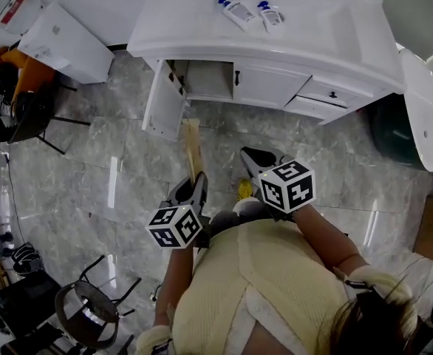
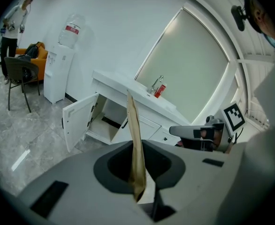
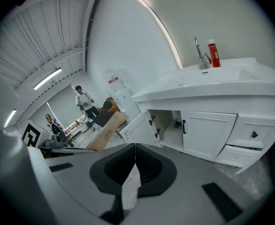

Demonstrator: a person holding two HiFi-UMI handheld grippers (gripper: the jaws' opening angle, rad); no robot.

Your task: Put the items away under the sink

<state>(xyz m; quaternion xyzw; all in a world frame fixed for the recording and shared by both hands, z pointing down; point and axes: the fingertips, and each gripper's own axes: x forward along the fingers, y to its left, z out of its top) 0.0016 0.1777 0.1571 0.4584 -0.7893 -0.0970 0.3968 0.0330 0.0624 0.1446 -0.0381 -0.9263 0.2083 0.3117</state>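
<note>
Brown flat sheet [image 2: 133,116] is sitting clamped edge-on in left gripper [image 2: 137,146], pointing toward open cabinet door [image 2: 79,118]; right gripper [image 3: 134,148] is holding its jaws together, empty.

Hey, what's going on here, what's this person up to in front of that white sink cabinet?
A person stands on the grey marble floor facing the white sink cabinet, a gripper in each hand. The left gripper is shut on a thin flat brown sheet, held on edge and pointing towards the cabinet. The right gripper has its jaws together with nothing in them. The cabinet's left door hangs open. Two white tubes with blue caps lie on the countertop.
</note>
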